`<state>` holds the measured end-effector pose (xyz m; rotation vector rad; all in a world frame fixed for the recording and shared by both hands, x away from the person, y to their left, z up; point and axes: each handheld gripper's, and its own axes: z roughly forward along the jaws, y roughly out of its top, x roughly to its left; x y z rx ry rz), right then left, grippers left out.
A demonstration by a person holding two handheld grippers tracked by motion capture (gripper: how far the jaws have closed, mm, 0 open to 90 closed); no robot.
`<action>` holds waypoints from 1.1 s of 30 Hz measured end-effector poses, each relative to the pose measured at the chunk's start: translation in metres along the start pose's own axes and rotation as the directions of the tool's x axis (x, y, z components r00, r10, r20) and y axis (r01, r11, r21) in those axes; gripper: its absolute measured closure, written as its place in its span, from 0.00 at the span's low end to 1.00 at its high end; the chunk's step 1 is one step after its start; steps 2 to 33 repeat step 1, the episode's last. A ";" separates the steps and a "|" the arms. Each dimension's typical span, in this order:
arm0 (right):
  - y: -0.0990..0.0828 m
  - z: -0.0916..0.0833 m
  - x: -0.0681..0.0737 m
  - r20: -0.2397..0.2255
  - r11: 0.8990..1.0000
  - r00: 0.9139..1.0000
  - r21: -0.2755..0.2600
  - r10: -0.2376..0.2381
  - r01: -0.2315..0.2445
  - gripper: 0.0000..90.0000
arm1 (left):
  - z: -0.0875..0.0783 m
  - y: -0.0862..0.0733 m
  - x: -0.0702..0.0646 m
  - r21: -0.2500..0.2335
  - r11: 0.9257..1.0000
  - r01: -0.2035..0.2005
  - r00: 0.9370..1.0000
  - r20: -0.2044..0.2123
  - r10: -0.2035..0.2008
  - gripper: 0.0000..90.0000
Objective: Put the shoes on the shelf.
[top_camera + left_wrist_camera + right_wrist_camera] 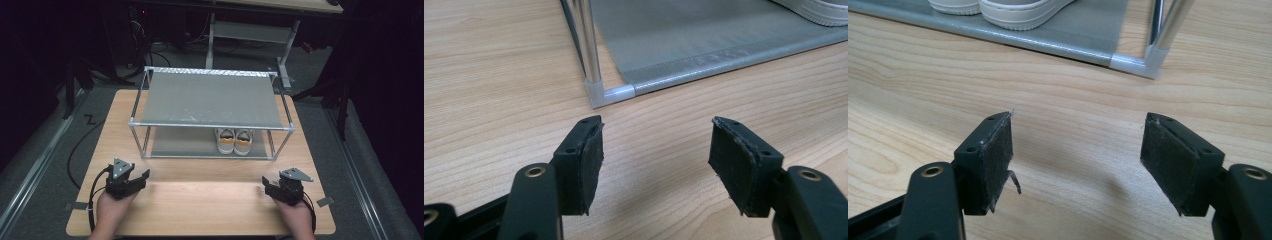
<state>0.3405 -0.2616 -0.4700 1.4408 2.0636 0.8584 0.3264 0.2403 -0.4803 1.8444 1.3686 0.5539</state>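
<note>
Two grippers' fingers (590, 150) apart, empty, two shoes (234, 141), one rack (210, 125), table (200, 205)

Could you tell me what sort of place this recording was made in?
Probably a lab or workshop set up for recording: a wooden table carrying a shoe rack with a pair of shoes, cables on the dark floor, and another bench behind.

From my high view the room is dim and its edges fall into near black; only the wooden table (200, 200) catches a soft pool of light from above. The picture is slightly soft and grainy. A faint sheen lies on the rack's grey top shelf (210, 100). My two gripper views are brighter and evenly lit, with sharp wood grain nearby, soft shadows under the pads (998, 160), and mild blur toward the far top edge.
</note>
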 end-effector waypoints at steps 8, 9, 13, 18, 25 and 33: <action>0.000 0.000 -0.001 0.001 1.000 1.000 0.000 0.003 -0.003 0.32 | 0.000 0.000 0.000 0.000 1.000 -0.001 1.000 -0.001 0.001 0.43; 0.000 0.000 -0.001 0.001 1.000 1.000 0.000 0.003 -0.003 0.32 | 0.000 0.000 0.000 0.000 1.000 -0.001 1.000 -0.001 0.001 0.43; 0.000 0.000 -0.001 0.001 1.000 1.000 0.000 0.003 -0.003 0.32 | 0.000 0.000 0.000 0.000 1.000 -0.001 1.000 -0.001 0.001 0.43; 0.000 0.000 -0.001 0.001 1.000 1.000 0.000 0.003 -0.003 0.32 | 0.000 0.000 0.000 0.000 1.000 -0.001 1.000 -0.001 0.001 0.43; 0.000 0.000 -0.001 0.001 1.000 1.000 0.000 0.003 -0.003 0.32 | 0.000 0.000 0.000 0.000 1.000 -0.001 1.000 -0.001 0.001 0.43; 0.000 0.000 -0.001 0.001 1.000 1.000 0.000 0.003 -0.003 0.32 | 0.000 0.000 0.000 0.000 1.000 -0.001 1.000 -0.001 0.001 0.43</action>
